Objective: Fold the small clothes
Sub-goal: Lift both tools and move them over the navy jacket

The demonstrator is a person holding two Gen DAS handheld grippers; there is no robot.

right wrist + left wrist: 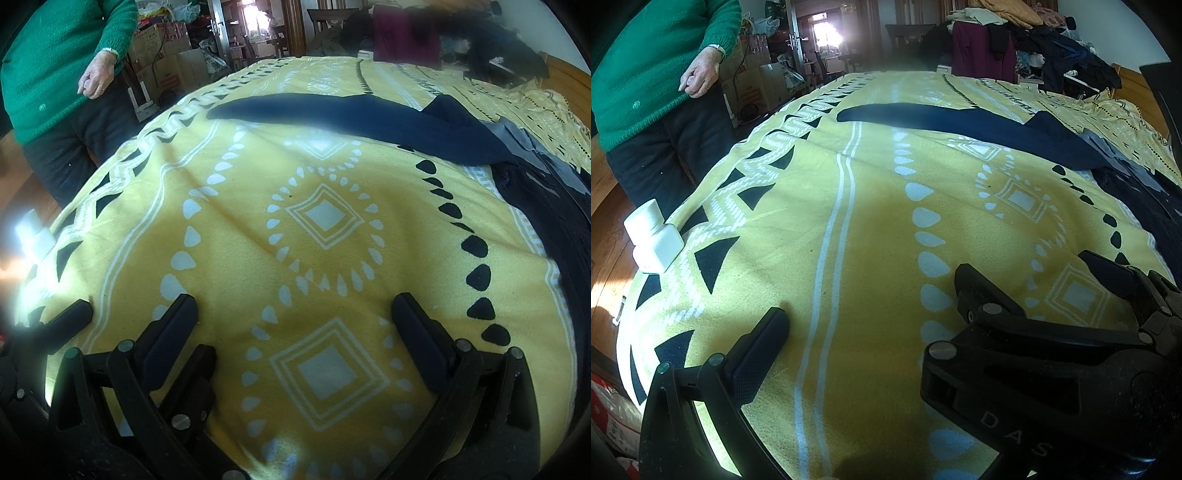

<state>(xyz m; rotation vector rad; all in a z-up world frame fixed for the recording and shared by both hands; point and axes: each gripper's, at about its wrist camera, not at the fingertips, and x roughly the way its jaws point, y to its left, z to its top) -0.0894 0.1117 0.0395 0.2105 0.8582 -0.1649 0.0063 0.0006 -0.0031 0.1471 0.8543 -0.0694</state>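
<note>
Over at nine o'clock in both views, a person in a green knitted sweater (646, 62) and dark trousers stands beside the bed, one hand (701, 75) hanging loosely curled at the hip. Below that, at the bed's left edge, a small white plastic bottle (653, 238) with a round cap lies on its side on the yellow blanket with white and black geometric print (236, 258), which covers the whole bed.

Nearer the camera, the left gripper (144, 323) hovers low over bare blanket with its black fingers (759, 354) spread apart and nothing between them; in the right wrist view it shows at seven o'clock. Just beside it, the right gripper (295, 321) also hangs low over the blanket, its fingers (421, 343) wide apart, framing a white diamond motif and holding nothing. In the left wrist view the right gripper's black body fills the five o'clock corner.

Toward twelve to two o'clock, well apart from both grippers, a long navy blue garment (351, 118) lies stretched flat across the blanket, running down to the right into a bunch of dark and grey fabric (1137, 173) at three o'clock. Beyond the bed, at one o'clock, a heap of mixed clothes (1034, 29) is piled up.
</note>
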